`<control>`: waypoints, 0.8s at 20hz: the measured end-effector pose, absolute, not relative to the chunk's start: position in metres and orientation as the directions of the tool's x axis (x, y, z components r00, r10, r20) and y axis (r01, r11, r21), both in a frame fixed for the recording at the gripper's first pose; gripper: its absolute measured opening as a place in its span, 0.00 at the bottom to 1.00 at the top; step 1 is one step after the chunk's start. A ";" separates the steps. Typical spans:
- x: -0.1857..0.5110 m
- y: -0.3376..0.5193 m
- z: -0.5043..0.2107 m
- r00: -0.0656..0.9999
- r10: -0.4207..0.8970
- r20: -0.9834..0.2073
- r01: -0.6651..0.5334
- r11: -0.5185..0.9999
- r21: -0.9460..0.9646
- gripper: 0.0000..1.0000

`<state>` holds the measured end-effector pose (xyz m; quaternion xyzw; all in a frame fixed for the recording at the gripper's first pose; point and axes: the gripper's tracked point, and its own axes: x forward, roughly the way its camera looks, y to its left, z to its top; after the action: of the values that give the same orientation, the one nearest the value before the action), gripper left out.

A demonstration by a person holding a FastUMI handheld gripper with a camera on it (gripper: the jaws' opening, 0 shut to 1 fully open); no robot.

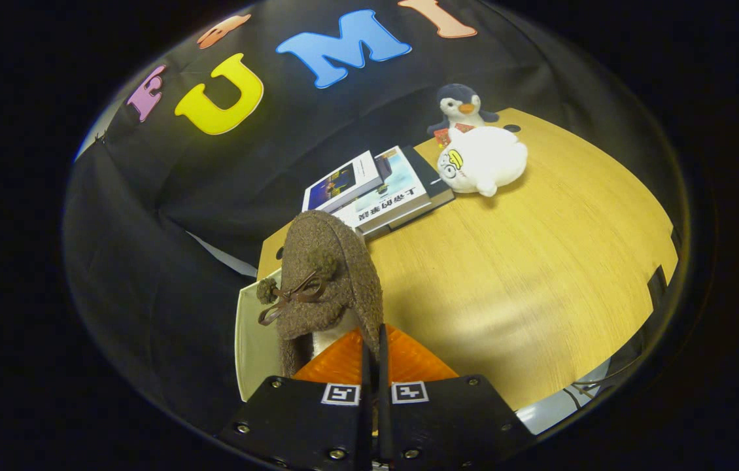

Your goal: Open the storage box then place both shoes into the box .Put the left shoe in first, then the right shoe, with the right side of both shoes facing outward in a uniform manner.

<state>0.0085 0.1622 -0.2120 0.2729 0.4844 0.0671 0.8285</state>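
A brown fuzzy woollen shoe, trimmed with two small pompoms and a thin brown bow, hangs toe-up just ahead of the hand-held gripper. Its heel end sits against the gripper's two orange ribbed finger pads. The black finger edges stand almost together, leaving only a thin slit between them, and the shoe's collar seems to be pinched there, though the contact itself is hidden behind the pads. A pale lining shows at the shoe's opening, right above the pads.

Below and beside the shoe, at the near left corner of the wooden table, lies a flat off-white panel with rounded corners. Whether it is the storage box or its lid cannot be told, since the shoe and the gripper's black body cover most of it.

Beyond the shoe, at the table's far edge, a stack of three books lies against the black cloth wall. Just beside the books, toward the far right corner, a round white plush toy with a yellow mark on its face rests on its side. Behind it, touching it, a small grey and white plush penguin with an orange beak sits upright.
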 end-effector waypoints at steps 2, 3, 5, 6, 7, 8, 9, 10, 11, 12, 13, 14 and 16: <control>0.012 0.182 -0.205 0.524 0.393 -0.756 0.136 0.837 0.529 0.04; 0.013 0.192 -0.201 0.524 0.401 -0.752 0.128 0.835 0.535 0.04; 0.015 0.212 -0.197 0.523 0.419 -0.742 0.111 0.829 0.548 0.04; 0.015 0.222 -0.197 0.522 0.427 -0.739 0.104 0.828 0.552 0.04; 0.017 0.229 -0.201 0.518 0.431 -0.739 0.101 0.827 0.553 0.04; 0.015 0.237 -0.203 0.511 0.436 -0.741 0.099 0.826 0.554 0.04; 0.014 0.243 -0.207 0.504 0.438 -0.745 0.103 0.825 0.555 0.04; 0.012 0.250 -0.211 0.495 0.441 -0.748 0.106 0.824 0.556 0.04; 0.009 0.258 -0.214 0.486 0.446 -0.751 0.108 0.822 0.559 0.04; 0.007 0.264 -0.218 0.478 0.449 -0.754 0.111 0.821 0.559 0.04; 0.005 0.269 -0.221 0.472 0.452 -0.757 0.111 0.821 0.560 0.04; 0.004 0.272 -0.224 0.467 0.451 -0.760 0.113 0.822 0.558 0.04; 0.003 0.278 -0.235 0.468 0.430 -0.773 0.121 0.835 0.537 0.04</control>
<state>0.0030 0.2776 -0.2346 0.2715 0.5072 0.0949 0.8124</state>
